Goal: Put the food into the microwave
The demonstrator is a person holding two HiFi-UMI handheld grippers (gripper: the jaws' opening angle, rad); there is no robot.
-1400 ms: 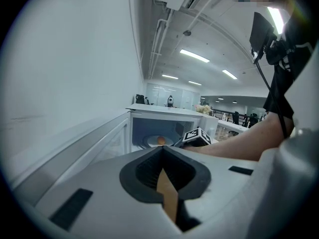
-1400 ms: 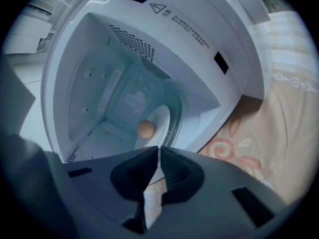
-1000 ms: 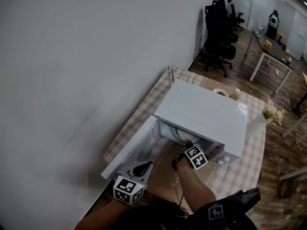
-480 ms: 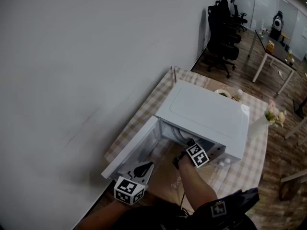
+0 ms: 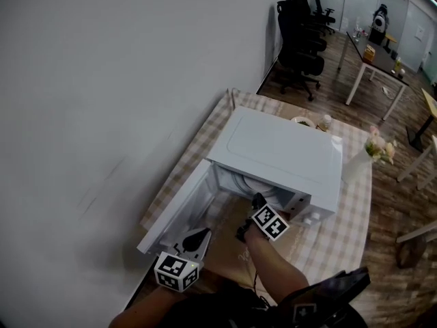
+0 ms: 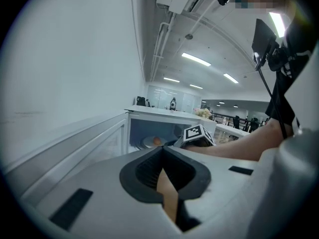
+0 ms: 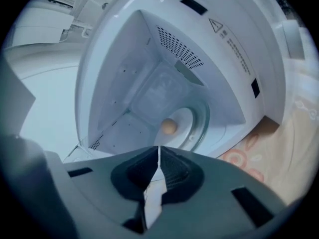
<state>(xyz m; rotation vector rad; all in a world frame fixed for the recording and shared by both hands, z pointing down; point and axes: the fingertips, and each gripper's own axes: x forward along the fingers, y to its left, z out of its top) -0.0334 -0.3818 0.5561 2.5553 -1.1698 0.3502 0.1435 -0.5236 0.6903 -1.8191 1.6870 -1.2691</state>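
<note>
Right tongs (image 7: 158,156) closed, empty, at the microwave (image 5: 287,156) mouth — left tongs (image 6: 162,158) closed beside the edge of the open door (image 5: 179,207).

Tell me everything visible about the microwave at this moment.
The microwave is a white box-shaped oven, smooth like painted metal, standing on a checked tablecloth near the wall. Its door is swung fully open to the left in the head view. The pale cavity shows perforated vents and a round turntable carrying a small tan, rounded piece of food. A warning triangle label sits on the front frame. The right claw, shut and empty, hangs just before the opening, not touching it.
</note>
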